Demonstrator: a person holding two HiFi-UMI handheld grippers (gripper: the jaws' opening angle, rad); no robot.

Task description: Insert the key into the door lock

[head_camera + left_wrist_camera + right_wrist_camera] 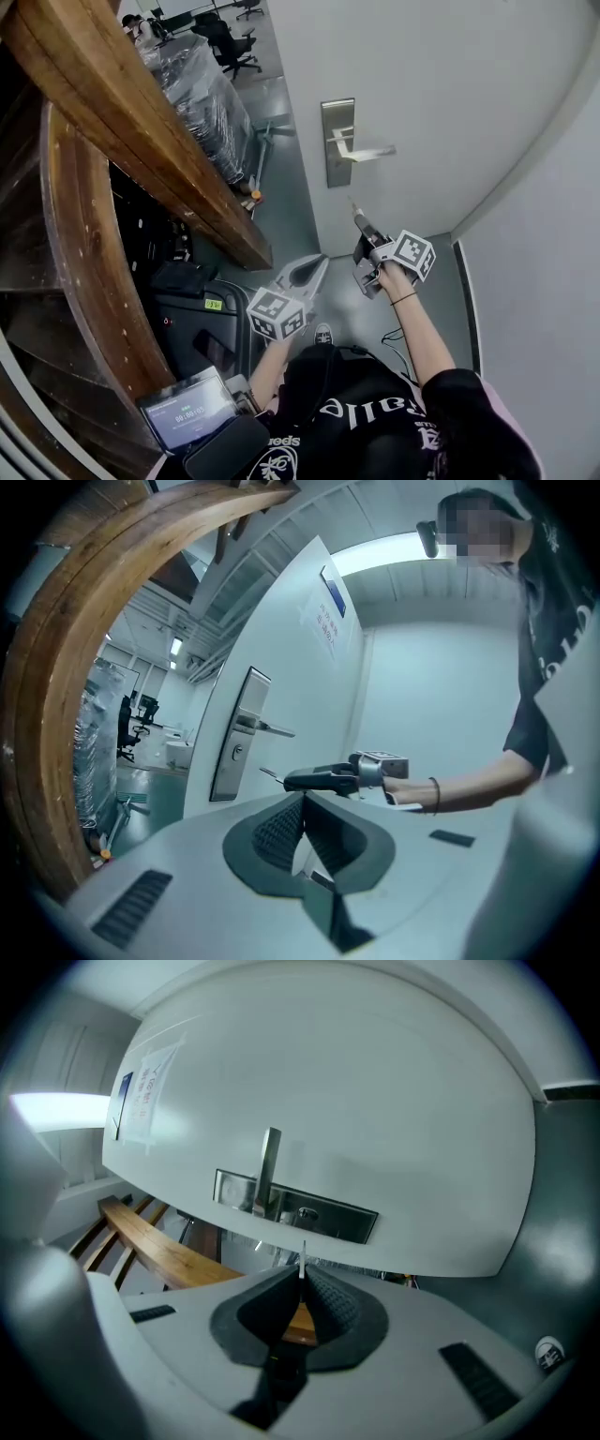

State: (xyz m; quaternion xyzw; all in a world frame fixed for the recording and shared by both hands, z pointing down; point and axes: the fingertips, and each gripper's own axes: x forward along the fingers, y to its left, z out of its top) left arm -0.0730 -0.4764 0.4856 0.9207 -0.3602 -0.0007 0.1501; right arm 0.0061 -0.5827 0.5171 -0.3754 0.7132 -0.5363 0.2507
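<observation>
A white door carries a steel lock plate (337, 141) with a lever handle (364, 151). My right gripper (361, 223) is shut on a thin silver key (354, 210), whose tip points toward the plate from a short way off. In the right gripper view the key (302, 1258) sticks up from the closed pads, just under the keyhole (307, 1214) on the lock plate (295, 1207). My left gripper (314, 272) hangs lower and to the left, shut with nothing in it. From the left gripper view I see the right gripper (323, 780) held out toward the lock plate (238, 735).
A curved wooden stair rail (122, 122) runs along the left. A laptop (187, 412) and dark bags (187, 281) lie below it. Wrapped goods (202, 94) and office chairs (225, 42) stand beyond the door's edge. A grey wall (534, 281) closes the right side.
</observation>
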